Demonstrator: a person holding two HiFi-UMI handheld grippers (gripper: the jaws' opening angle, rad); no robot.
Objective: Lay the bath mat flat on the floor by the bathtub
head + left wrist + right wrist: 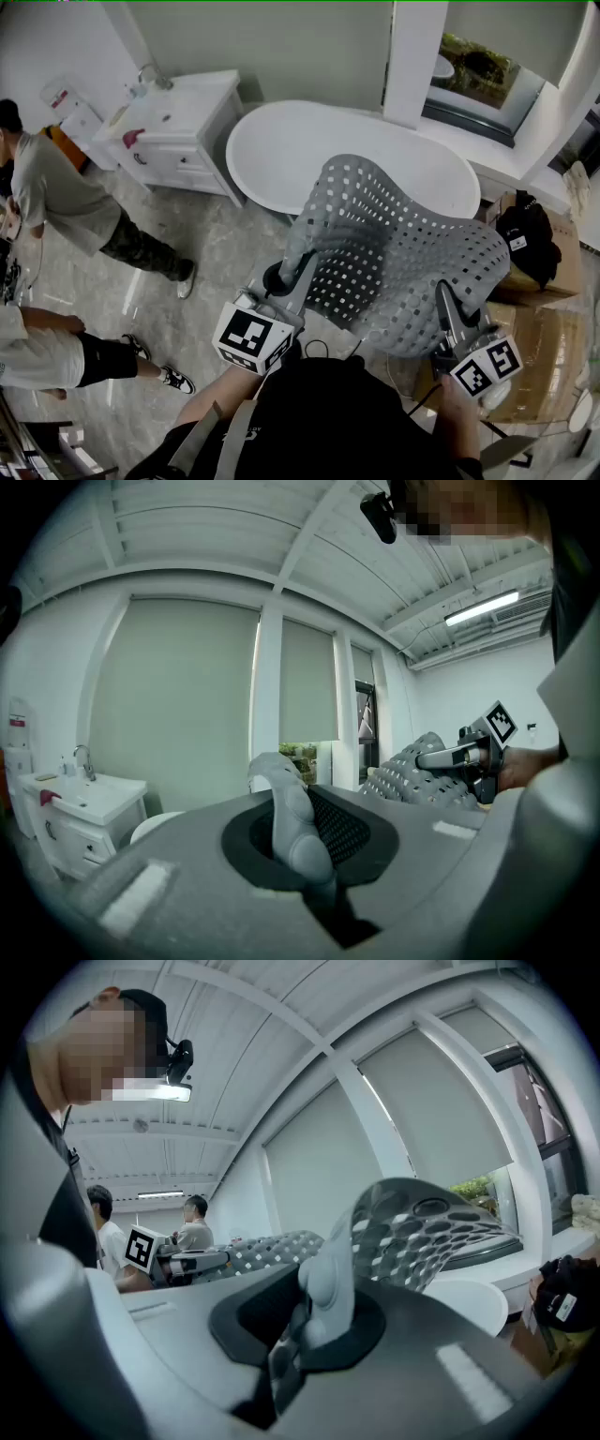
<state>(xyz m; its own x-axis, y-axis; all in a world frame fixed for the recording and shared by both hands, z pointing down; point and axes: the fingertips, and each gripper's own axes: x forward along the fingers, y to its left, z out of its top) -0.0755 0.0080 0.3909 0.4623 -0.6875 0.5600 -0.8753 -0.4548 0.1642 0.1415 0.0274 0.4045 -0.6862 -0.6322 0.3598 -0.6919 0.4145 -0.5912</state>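
In the head view, the grey, flexible bath mat with rows of square holes [394, 248] is off the ground. It arches in a tall hump above the pale marble-look floor [187, 300], in front of the white oval bathtub [281, 150]. The left tongs [300, 265] pinch the mat's left edge and the right tongs [442, 298] pinch its lower right edge, so the sheet sags and bulges between them. No part of the mat touches the floor. A white sink cabinet with drawers [183, 141] stands just left of the tub. Brown cardboard boxes [539, 347] sit at the right, with a black bag [527, 234] on top of one. Two people stand on the floor at the left edge.

In the left gripper view, the left tongs are pressed together on a folded lip of the grey mat, which rises between them. The dark holed underside shows just behind the fold. Farther right, the mat stretches across to the other tongs, where a hand holds them.

In the right gripper view, the right tongs are likewise clamped on the mat's edge. The holed sheet curls up and over to the right, above the tub's white rim. To the left, it runs to the other tongs, with the two people beyond.
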